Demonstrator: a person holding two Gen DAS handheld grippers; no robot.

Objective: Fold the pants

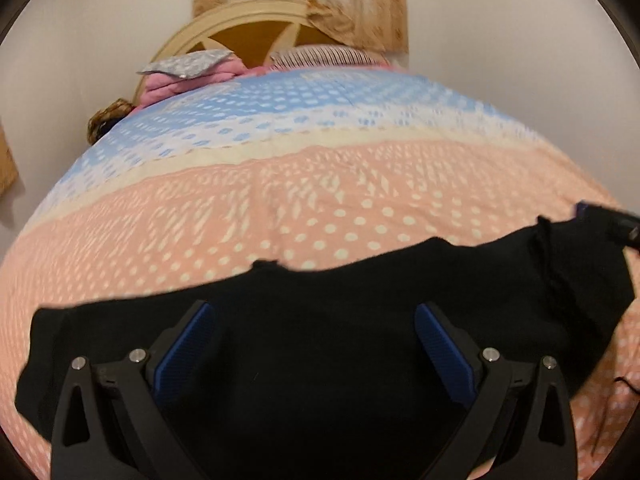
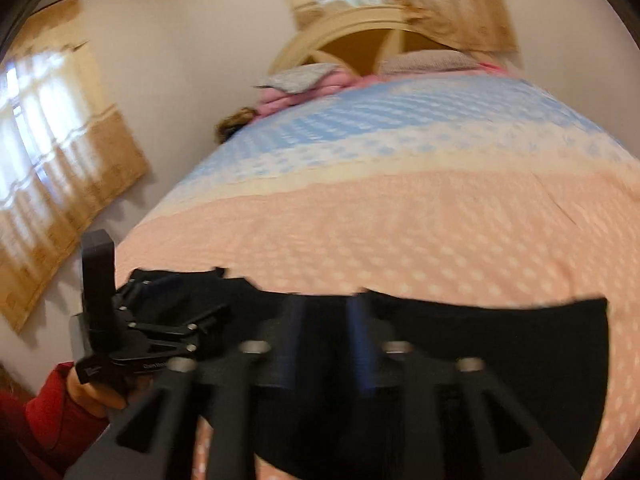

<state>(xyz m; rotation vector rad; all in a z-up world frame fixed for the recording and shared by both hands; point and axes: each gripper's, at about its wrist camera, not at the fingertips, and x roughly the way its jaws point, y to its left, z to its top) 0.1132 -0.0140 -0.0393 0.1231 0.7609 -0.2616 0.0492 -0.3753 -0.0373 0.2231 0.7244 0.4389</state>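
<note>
The black pants (image 1: pixel 320 320) lie spread across the near edge of the bed, on the pink dotted cover (image 1: pixel 320 208). My left gripper (image 1: pixel 314 320) hovers over them with its blue-padded fingers (image 1: pixel 184 344) wide apart and nothing between them. In the right wrist view the pants (image 2: pixel 500 352) fill the lower frame. My right gripper (image 2: pixel 326 320) sits over them with its fingers (image 2: pixel 294 328) close together, a narrow gap left; the frame is blurred and I cannot see whether cloth is pinched. The left gripper (image 2: pixel 160 312) shows at the pants' left end, held by a hand in a red sleeve.
The bed cover turns blue and white toward the headboard (image 1: pixel 248 36). Folded pink and grey bedding (image 1: pixel 188 72) and a striped pillow (image 1: pixel 328 56) lie at the head. A wall runs along the left side, with curtained windows (image 2: pixel 52 148).
</note>
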